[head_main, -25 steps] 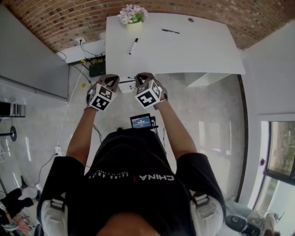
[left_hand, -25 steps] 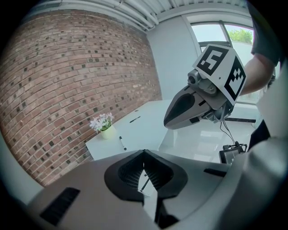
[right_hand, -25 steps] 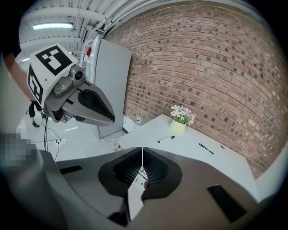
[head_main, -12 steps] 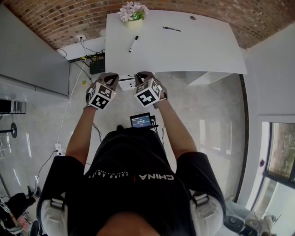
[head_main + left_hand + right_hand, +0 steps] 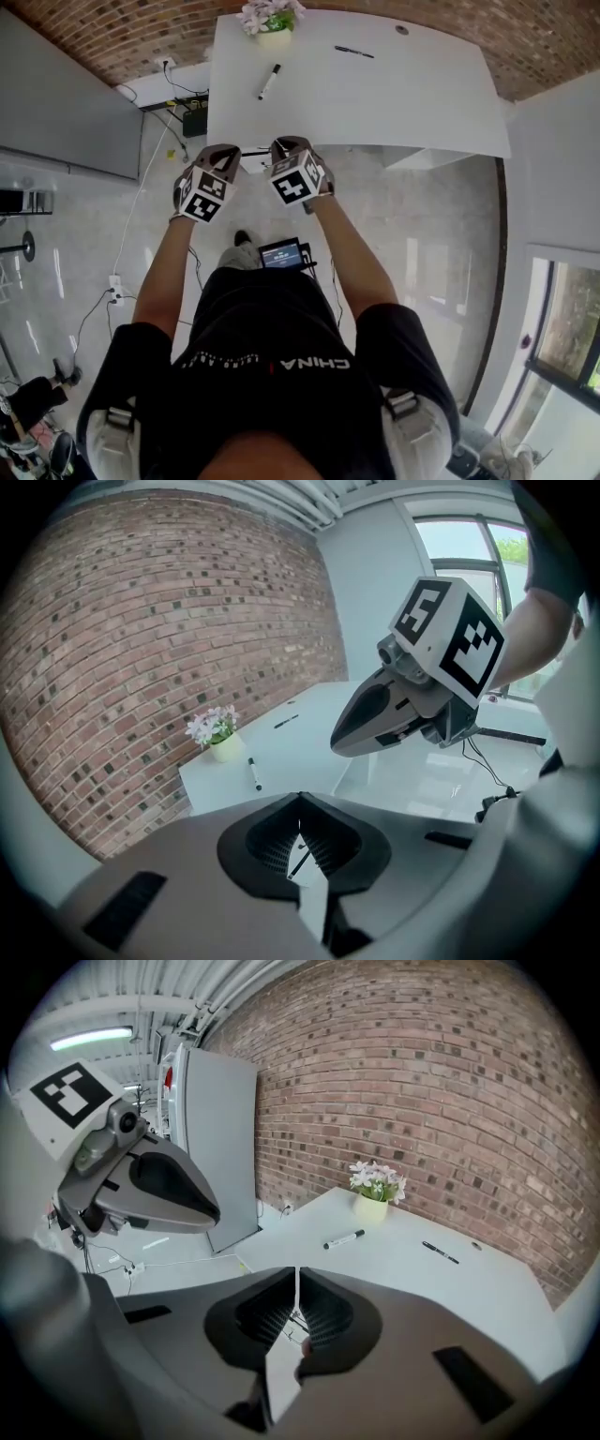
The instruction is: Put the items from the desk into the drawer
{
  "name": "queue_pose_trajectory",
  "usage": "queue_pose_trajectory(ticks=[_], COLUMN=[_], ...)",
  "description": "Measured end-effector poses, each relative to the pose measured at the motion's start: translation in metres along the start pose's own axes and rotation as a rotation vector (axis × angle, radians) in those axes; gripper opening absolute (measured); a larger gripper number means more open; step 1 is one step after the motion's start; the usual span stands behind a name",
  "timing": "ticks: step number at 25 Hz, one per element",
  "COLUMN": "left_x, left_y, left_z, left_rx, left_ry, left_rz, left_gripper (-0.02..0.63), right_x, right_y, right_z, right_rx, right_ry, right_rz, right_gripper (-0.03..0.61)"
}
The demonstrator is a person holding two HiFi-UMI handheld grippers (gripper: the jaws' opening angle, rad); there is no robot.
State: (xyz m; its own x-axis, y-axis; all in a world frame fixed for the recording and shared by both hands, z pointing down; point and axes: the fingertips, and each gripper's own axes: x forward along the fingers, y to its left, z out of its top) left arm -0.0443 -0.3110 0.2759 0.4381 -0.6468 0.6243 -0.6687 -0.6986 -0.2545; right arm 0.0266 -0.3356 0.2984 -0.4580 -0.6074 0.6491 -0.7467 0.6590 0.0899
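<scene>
A white desk (image 5: 375, 103) stands ahead of me. On it lie a white marker with a black cap (image 5: 268, 82) and a thin black pen (image 5: 354, 52). My left gripper (image 5: 228, 150) and right gripper (image 5: 284, 146) hang side by side in front of the desk's near left edge, short of both items. Each is shut with nothing between its jaws. The left gripper view shows the marker (image 5: 253, 773), the pen (image 5: 286, 721) and the right gripper (image 5: 412, 705). From the right gripper view I see the marker (image 5: 344, 1239) and the pen (image 5: 439, 1252) beyond the shut jaws.
A pot of pale flowers (image 5: 272, 23) stands at the desk's far left corner against the brick wall. A white cabinet (image 5: 417, 157) sits under the desk's right side. A grey panel (image 5: 66, 112) stands to the left, with cables and a black box (image 5: 195, 122) on the floor.
Both grippers have moved a little toward the desk and lower. The desk now sits nearer in the head view, and a foot shows below the grippers.
</scene>
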Motion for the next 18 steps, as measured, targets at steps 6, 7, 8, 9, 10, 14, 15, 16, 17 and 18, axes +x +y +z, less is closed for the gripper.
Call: queue_pose_trajectory(ticks=[6,7,8,9,10,14,15,16,17,18], left_x=[0.035,0.043,0.051,0.06,0.069,0.101,0.109,0.116,0.123,0.129], left_y=[0.019,0.026,0.033,0.041,0.049,0.079,0.085,0.091,0.097,0.103], left_z=[-0.009,-0.01,-0.01,-0.011,-0.013,-0.021,-0.025,-0.029,-0.033,-0.038], left_rx=[0.003,0.008,0.013,0.017,0.02,0.016,0.01,0.003,-0.003,-0.009], left_ry=[0.02,0.022,0.024,0.025,0.027,0.033,0.033,0.034,0.036,0.04], left_rz=[-0.049,-0.06,-0.072,-0.084,-0.096,-0.131,-0.137,-0.142,-0.146,-0.151], left_gripper=[0.012,0.012,0.012,0.012,0.012,0.012,0.012,0.012,0.012,0.012], right_x=[0.054,0.067,0.08,0.093,0.106,0.16,0.172,0.183,0.196,0.209], right_y=[-0.019,-0.024,-0.028,-0.032,-0.035,-0.05,-0.055,-0.06,-0.066,-0.072], right_z=[0.004,0.005,0.007,0.008,0.01,0.014,0.016,0.018,0.02,0.022], right_rx=[0.123,0.146,0.174,0.204,0.233,0.338,0.363,0.385,0.403,0.418], right_ry=[0.034,0.043,0.051,0.06,0.069,0.1,0.107,0.115,0.12,0.124], right_rz=[-0.028,-0.036,-0.042,-0.044,-0.045,-0.042,-0.046,-0.052,-0.06,-0.071], right_gripper=[0.02,0.02,0.02,0.02,0.021,0.084,0.096,0.104,0.117,0.121])
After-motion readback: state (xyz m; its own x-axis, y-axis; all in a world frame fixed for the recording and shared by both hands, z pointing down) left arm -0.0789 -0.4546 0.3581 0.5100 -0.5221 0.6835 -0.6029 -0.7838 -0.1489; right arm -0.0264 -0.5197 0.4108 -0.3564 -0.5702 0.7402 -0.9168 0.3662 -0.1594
